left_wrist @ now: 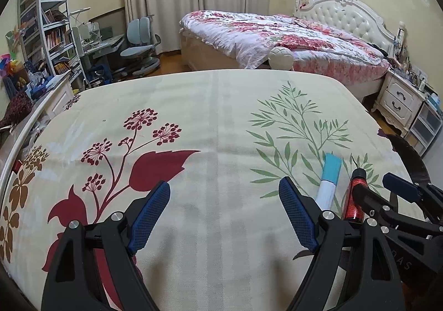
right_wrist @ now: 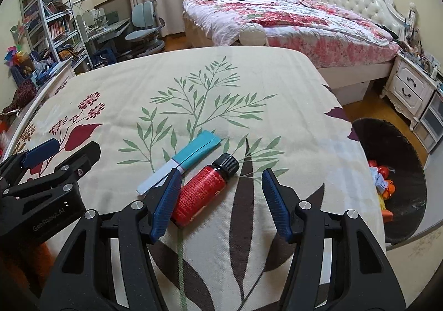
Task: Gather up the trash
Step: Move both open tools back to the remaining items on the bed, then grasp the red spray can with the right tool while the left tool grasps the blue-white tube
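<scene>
A bed covered by a cream sheet (right_wrist: 249, 84) printed with green leaves and dark red flowers fills the foreground, and everything here is placed relative to it. Two pieces of trash lie on the sheet toward its right-hand side: a small red bottle (right_wrist: 200, 193) with a black cap, lying on its side with the cap pointing away, and just beside it to the left, a flat teal and white packet (right_wrist: 181, 162), also lying lengthwise away from the camera. The two appear to be touching or nearly so. The right gripper (right_wrist: 218, 200) hovers over the sheet with its blue-padded jaws spread wide and nothing held; its left finger (right_wrist: 166, 205) sits over the near end of the packet and against the bottle's left side, with most of the bottle lying in the gap between the fingers. The left gripper (left_wrist: 224, 214) is also spread open and empty, hovering over the middle of the sheet, to the left of the packet (left_wrist: 329, 180) and bottle (left_wrist: 353, 194). On the floor just off the sheet's right edge stands a dark round trash bin (right_wrist: 398, 144) with red, orange and pale blue scraps inside. Beyond the far edge of the sheet stands a second bed with a pink floral quilt (right_wrist: 290, 17), and past the sheet's left side a grey desk chair (right_wrist: 144, 25) and a white bookshelf (right_wrist: 47, 14).
</scene>
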`<state>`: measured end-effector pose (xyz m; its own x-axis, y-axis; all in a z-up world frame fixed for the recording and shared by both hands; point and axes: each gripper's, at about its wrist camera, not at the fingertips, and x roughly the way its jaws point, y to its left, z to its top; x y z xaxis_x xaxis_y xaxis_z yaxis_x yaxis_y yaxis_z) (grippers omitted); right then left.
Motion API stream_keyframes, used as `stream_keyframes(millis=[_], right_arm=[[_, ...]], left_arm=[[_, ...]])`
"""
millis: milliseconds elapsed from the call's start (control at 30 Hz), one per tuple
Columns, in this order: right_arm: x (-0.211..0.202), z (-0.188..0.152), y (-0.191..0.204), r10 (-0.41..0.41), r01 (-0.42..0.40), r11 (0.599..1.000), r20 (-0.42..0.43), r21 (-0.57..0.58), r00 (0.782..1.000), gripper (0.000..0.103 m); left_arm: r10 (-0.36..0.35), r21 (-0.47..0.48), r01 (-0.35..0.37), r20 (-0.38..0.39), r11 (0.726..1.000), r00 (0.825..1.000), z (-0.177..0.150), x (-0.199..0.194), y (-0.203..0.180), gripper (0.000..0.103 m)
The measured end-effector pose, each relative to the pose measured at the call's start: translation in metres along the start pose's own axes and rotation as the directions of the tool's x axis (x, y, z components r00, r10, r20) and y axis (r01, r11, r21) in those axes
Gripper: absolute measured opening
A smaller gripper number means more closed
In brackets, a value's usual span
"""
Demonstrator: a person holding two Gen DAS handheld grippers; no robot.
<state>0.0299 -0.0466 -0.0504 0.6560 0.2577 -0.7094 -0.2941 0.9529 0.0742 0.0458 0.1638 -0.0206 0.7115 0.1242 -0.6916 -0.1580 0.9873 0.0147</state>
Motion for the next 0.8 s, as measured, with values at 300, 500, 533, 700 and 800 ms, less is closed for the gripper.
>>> stream_keyframes(millis=[300,500,533,700,800], right_arm=[[0.007,-0.006,-0.008,-0.007,0.008,1.000,-0.033,0.017,0.999,0.052],[0.011,-0.002,-0.006,-0.001,0.000,1.000,-0.044,-0.021,0.999,0.023],[0.012,-0.003,-0.008,-0.002,0.001,1.000,-0.045,-0.023,0.999,0.023],[0.006,-0.007,-0.025,-0.042,0.041,0.999,-0.034,-0.015,0.999,0.023],[0.004,-0.010,-0.043,-0.060,0.060,0.998,-0.034,0.012,0.998,0.023]], left_arm=[[-0.024,-0.017,0.023,-0.013,1.000,1.000,-0.004,0.002,0.003,0.081],[-0.045,-0.005,0.044,-0.020,0.999,0.999,-0.006,0.003,-0.006,0.081],[-0.048,-0.004,0.048,-0.021,0.999,0.999,-0.006,0.003,-0.007,0.081],[-0.086,0.023,0.086,-0.017,0.996,0.996,-0.006,-0.001,-0.025,0.081],[-0.117,0.042,0.118,-0.025,0.992,0.993,-0.005,0.000,-0.040,0.081]])
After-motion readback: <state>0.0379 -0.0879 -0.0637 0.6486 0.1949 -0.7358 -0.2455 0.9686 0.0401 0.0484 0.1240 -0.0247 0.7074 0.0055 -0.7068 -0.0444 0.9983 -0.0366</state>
